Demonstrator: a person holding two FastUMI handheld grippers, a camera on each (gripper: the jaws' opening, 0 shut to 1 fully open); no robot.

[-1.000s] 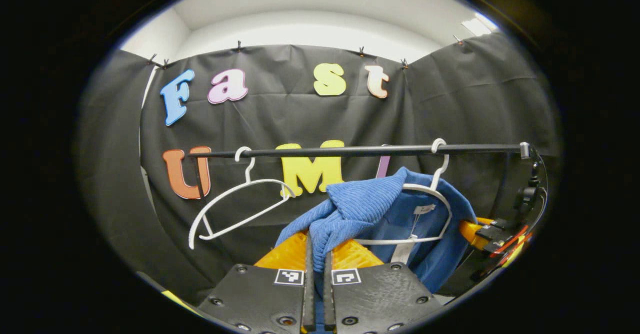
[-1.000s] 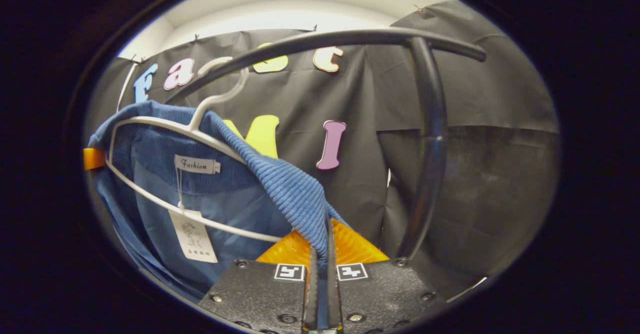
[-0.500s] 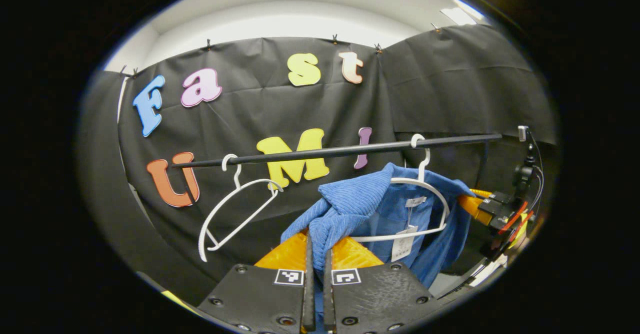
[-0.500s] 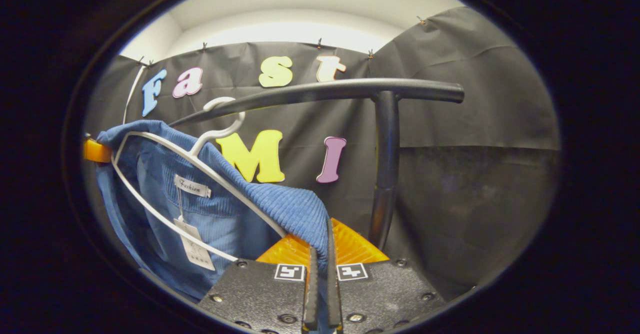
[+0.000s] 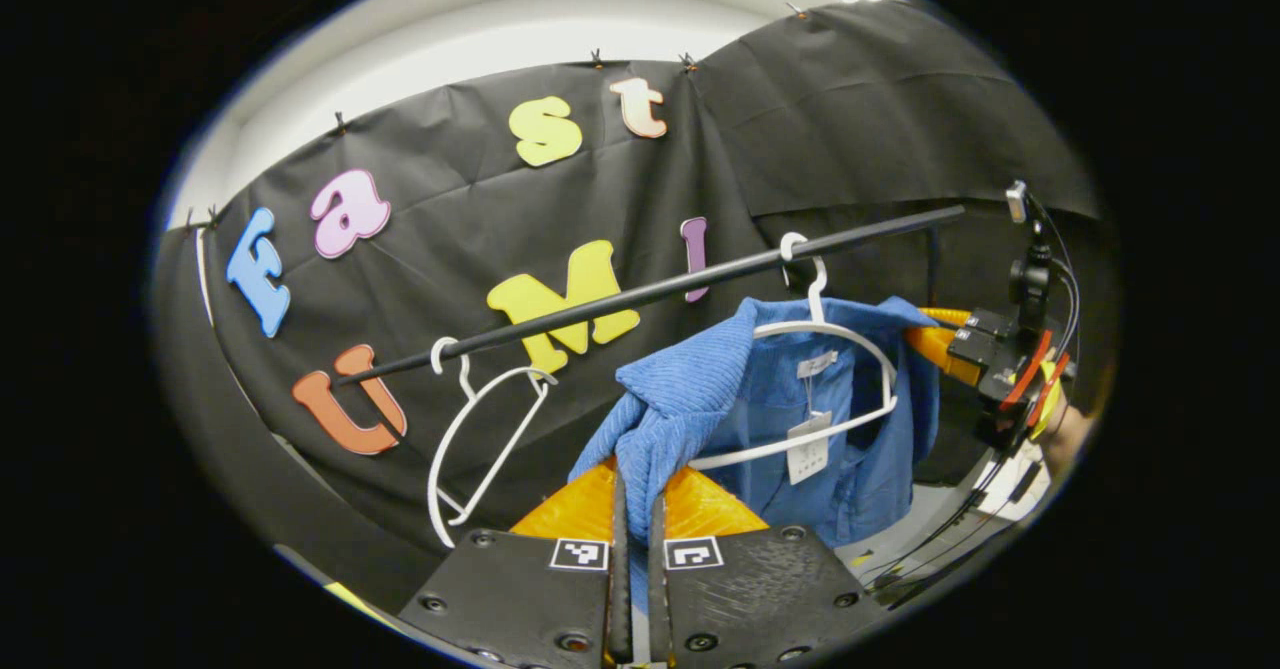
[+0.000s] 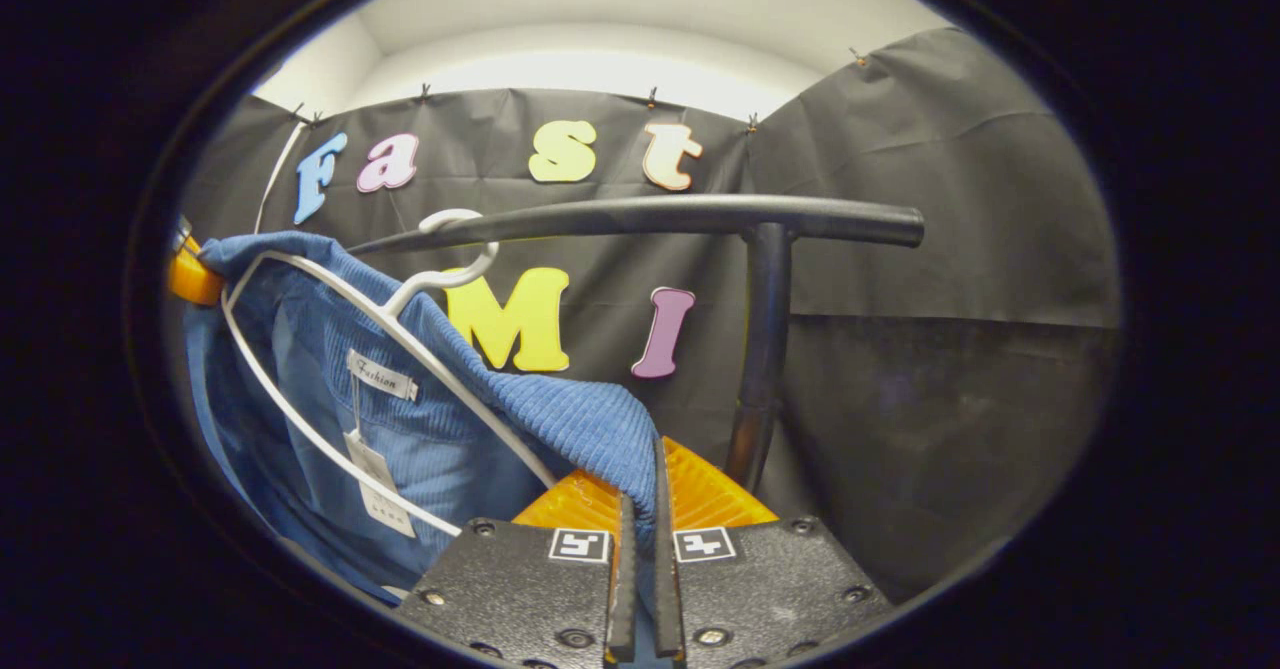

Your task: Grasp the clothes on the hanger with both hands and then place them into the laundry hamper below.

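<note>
The left claw [image 5: 634,509] is clenched on a bunched fold of the blue garment [image 5: 700,394], the ribbed cloth pinched between both fingers right at the bottom of the left gripper view. The right claw [image 6: 641,519] is likewise clamped on the garment's other shoulder, the cloth [image 6: 590,429] running down into the narrow gap between its fingers. Seen from the left gripper view, that right claw [image 5: 935,344] sits at the far shoulder of the garment, with a bit of the person's hand [image 5: 1065,434] behind it.

Taking the clothes rail [image 5: 650,294] as the landmark: the garment hangs just below it on a white hanger [image 5: 825,334], whose hook is over the rail near the rail's right end. Both shoulders look drawn outward, off the hanger's arms, while the collar and its paper tag [image 5: 808,454] sit inside the hanger's loop. So the grasping step seems done and the pull-off is in hand. The next move likely calls for drawing the cloth forward and down, clear of the hanger's arms, then lowering it below the rail to the hamper.

A second, bare white hanger [image 5: 480,439] hangs tilted from the rail further toward its left end, well apart from the garment. The rail's upright post [image 6: 760,349] stands just beyond the right claw and could be knocked. The hanger itself is the main snag: it may catch the collar and come off with the cloth.
</note>
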